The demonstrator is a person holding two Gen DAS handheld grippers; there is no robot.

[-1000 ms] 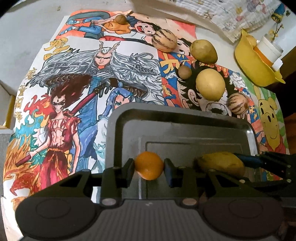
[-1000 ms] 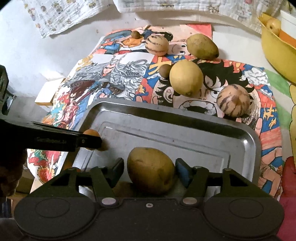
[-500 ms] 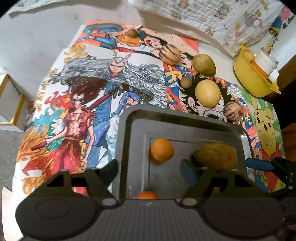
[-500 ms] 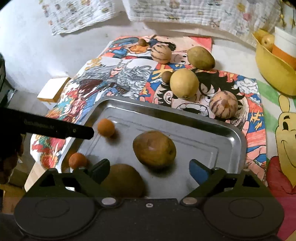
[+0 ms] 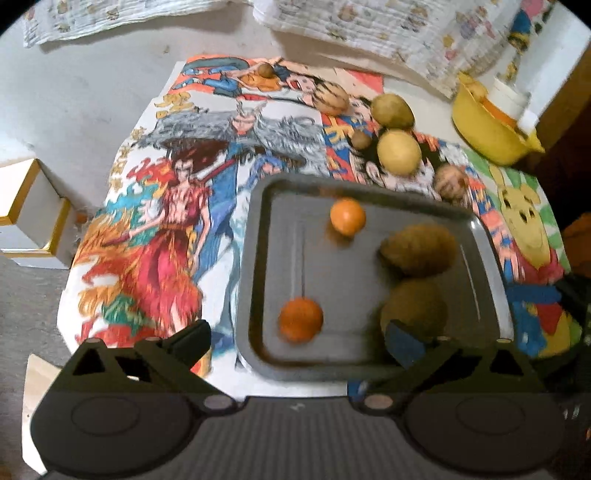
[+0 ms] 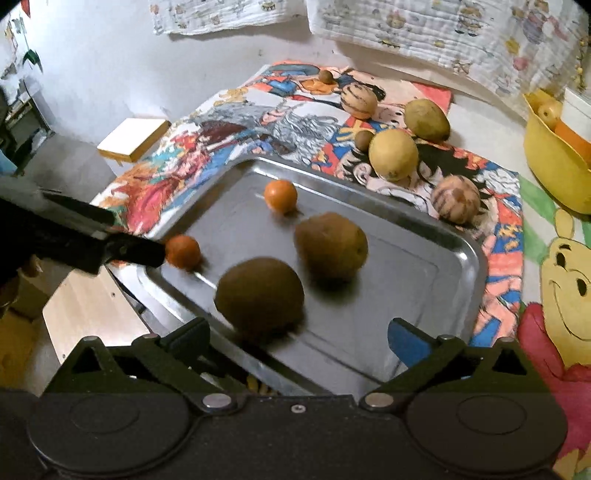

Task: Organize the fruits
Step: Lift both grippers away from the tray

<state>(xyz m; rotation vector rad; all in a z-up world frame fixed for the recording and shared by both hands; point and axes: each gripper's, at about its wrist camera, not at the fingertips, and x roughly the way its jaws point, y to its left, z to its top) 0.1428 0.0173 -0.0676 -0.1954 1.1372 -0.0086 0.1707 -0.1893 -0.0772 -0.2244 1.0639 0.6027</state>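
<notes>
A metal tray (image 5: 476, 236) (image 6: 436, 273) lies on a cartoon-print cloth. In it are two small oranges (image 5: 347, 216) (image 5: 300, 319) (image 6: 280, 196) (image 6: 183, 251) and two brown fruits (image 5: 419, 250) (image 5: 413, 309) (image 6: 330, 246) (image 6: 259, 296). My left gripper (image 5: 297, 338) is open and empty above the tray's near edge. My right gripper (image 6: 297, 334) is open and empty, above the tray's near side. On the cloth beyond the tray lie a yellow fruit (image 5: 399, 151) (image 6: 393, 154), a green-brown fruit (image 6: 426, 119), two striped fruits (image 6: 358, 99) (image 6: 455, 198) and two small brown ones (image 6: 364, 140).
A yellow bowl (image 5: 487, 129) (image 6: 550, 166) with a cup stands at the far right. White-and-gold boxes (image 5: 33, 214) (image 6: 133, 138) lie left of the cloth. A patterned blanket (image 6: 443, 33) lies at the back. The left gripper's finger (image 6: 129, 251) reaches in near the closer orange.
Both grippers opened and let go of an orange and a brown fruit into the tray, then drew back and up. The fruits now lie loose in the tray.
</notes>
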